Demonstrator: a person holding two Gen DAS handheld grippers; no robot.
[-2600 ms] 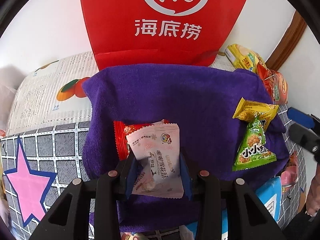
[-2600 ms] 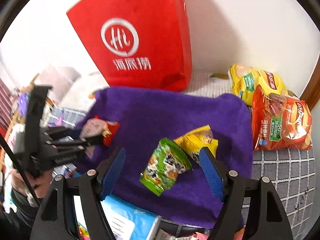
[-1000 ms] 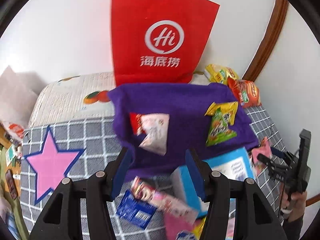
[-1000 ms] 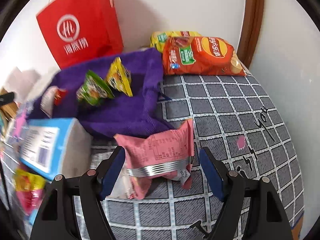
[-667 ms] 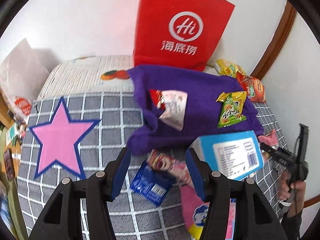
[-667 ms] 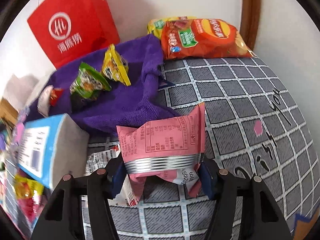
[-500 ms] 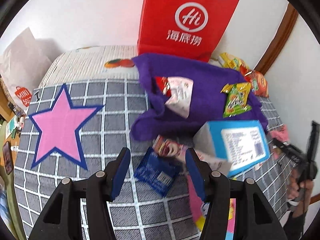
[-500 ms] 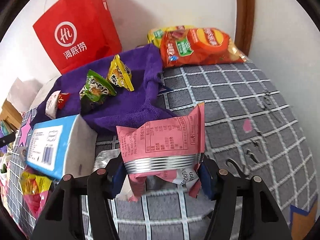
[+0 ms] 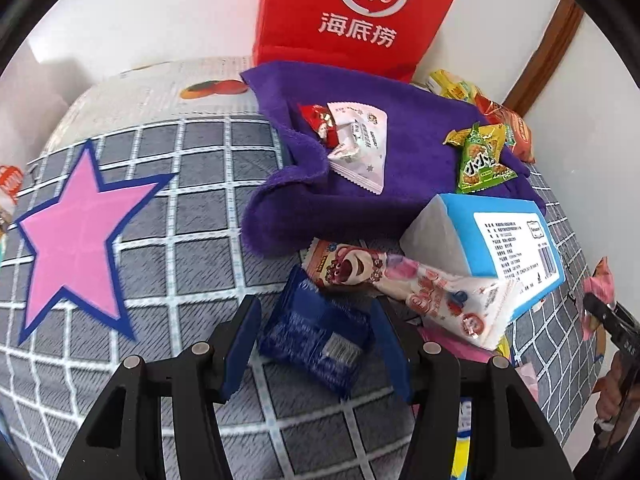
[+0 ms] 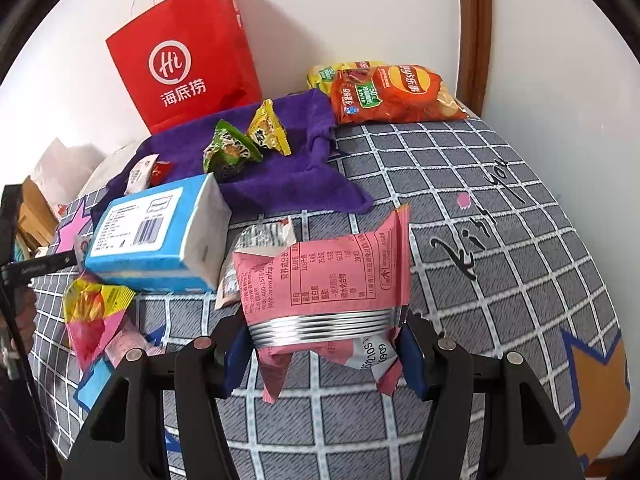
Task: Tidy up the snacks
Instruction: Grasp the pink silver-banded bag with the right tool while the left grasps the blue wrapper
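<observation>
The right hand-held gripper (image 10: pixel 322 354) holds a pink snack packet (image 10: pixel 332 280) between its two blue pads, and the packet stands up above the grey checked bed cover (image 10: pixel 460 184). Left of the packet lies a blue and white box (image 10: pixel 156 236), with a yellow and pink wrapper (image 10: pixel 94 308) just below it. Behind is a purple cloth (image 10: pixel 288 180) with a green packet (image 10: pixel 228 150) and a yellow packet (image 10: pixel 268 128) on it. A red paper bag (image 10: pixel 184 56) stands at the wall, and an orange chips bag (image 10: pixel 394 94) lies to its right.

One red paper bag (image 10: pixel 188 68), one purple towel (image 9: pixel 420 152), one blue box (image 10: pixel 160 236), two chip bags (image 10: pixel 396 94).
</observation>
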